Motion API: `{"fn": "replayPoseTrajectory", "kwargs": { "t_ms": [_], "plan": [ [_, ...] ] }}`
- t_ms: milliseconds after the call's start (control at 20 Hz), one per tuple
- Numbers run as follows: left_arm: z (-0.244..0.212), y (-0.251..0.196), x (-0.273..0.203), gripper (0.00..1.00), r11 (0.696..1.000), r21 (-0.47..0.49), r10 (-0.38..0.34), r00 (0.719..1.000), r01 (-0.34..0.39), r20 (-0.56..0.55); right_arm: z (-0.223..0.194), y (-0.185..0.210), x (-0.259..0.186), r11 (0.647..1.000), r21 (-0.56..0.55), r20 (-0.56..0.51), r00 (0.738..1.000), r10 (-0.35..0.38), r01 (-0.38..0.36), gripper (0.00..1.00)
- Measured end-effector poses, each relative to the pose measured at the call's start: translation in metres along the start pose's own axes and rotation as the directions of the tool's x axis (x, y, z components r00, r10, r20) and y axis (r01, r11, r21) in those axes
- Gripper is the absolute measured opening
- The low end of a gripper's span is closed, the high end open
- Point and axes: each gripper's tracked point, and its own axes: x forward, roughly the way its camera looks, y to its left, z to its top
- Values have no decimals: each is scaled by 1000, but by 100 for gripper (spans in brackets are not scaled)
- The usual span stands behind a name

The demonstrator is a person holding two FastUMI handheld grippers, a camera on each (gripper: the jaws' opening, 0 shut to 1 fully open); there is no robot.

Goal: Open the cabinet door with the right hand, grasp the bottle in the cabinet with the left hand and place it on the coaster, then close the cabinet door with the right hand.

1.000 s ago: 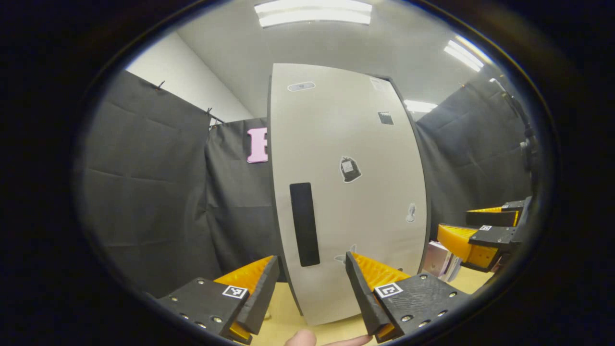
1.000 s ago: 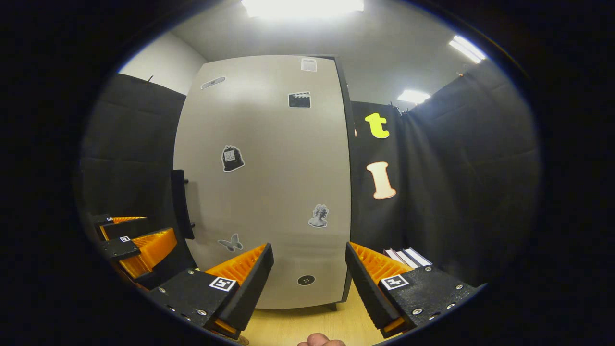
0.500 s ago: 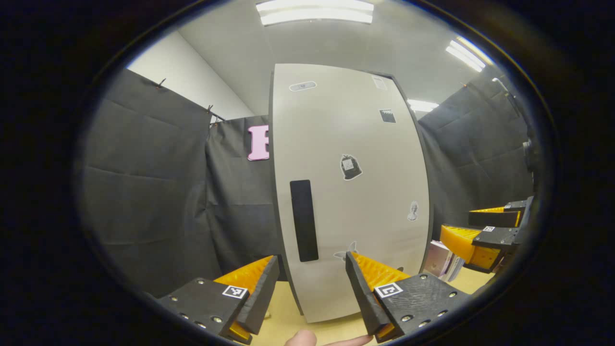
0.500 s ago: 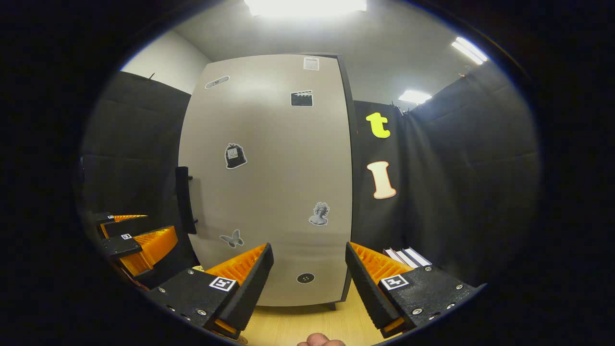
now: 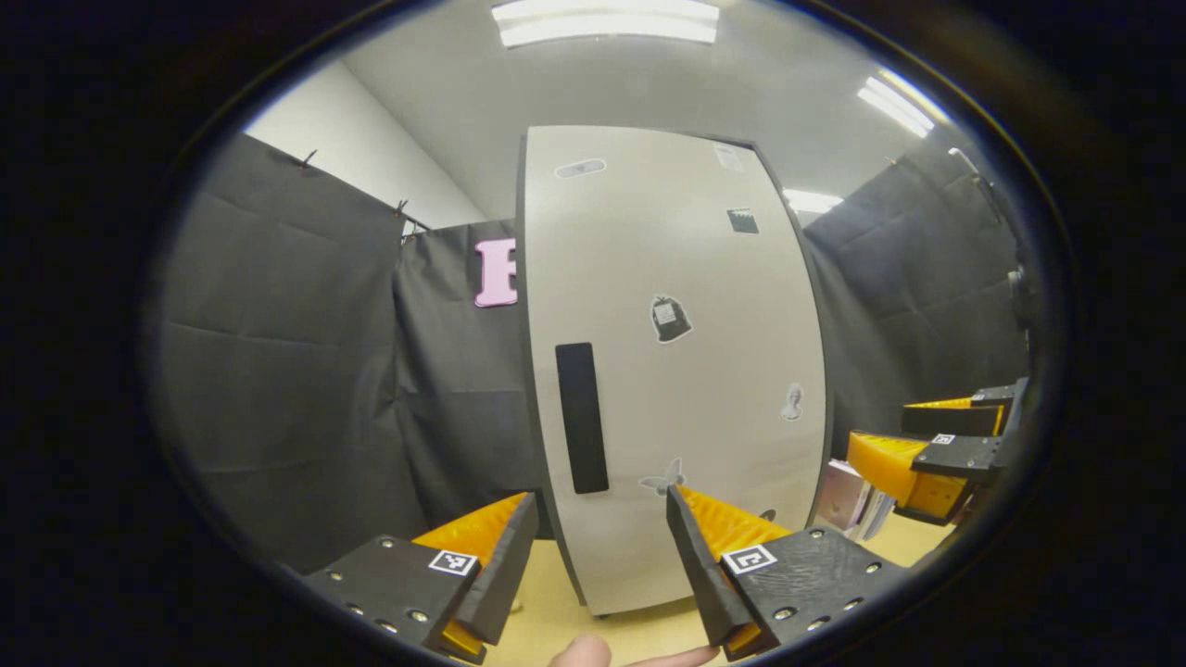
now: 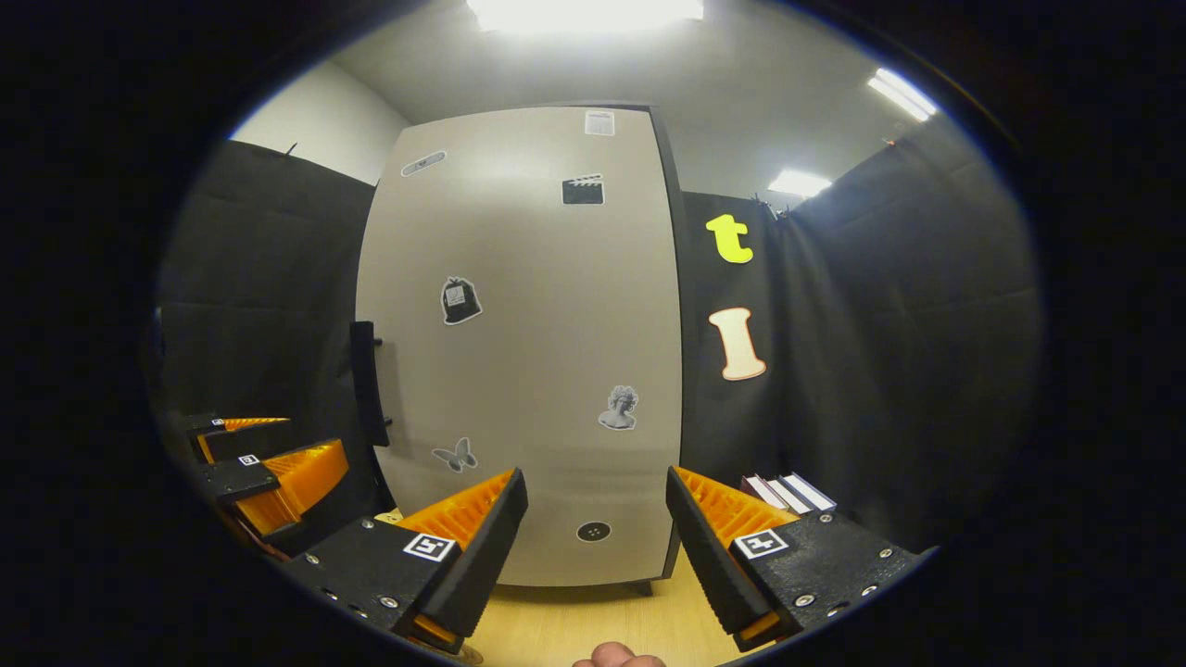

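A tall pale grey cabinet [image 5: 676, 371] stands on the wooden table, its door [image 6: 528, 352] closed, with small stickers on it. A black vertical handle [image 5: 581, 418] runs down the door's left side; in the right gripper view the handle [image 6: 367, 383] sits at the door's left edge. My left gripper [image 5: 598, 547] is open in front of the handle, a short way off. My right gripper [image 6: 593, 537] is open, facing the door's lower middle. Each gripper appears at the edge of the other's view: the right gripper [image 5: 927, 454] and the left gripper [image 6: 264, 463]. The closed door hides the cabinet's inside.
Several books [image 6: 788, 493] stand to the right of the cabinet, also the books [image 5: 852, 500] in the left gripper view. The light wooden tabletop [image 6: 574, 625] runs under the cabinet. Black cloth walls close in on both sides. A fingertip [image 5: 584, 652] pokes in at the bottom.
Both views have shifted slightly; the cabinet sits a little higher and its base edge is more visible. Both grippers stay open and the door stays closed.
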Motion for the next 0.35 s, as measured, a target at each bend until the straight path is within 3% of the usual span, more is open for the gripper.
{"fn": "replayPoseTrajectory", "kwargs": {
  "t_ms": [350],
  "plan": [
    [-2, -1, -1, 80, 1000, 2, -4, 1000, 4, -5, 1, 0, -2, 1000, -5, -2, 1000, 0, 0, 94]
  ]
}}
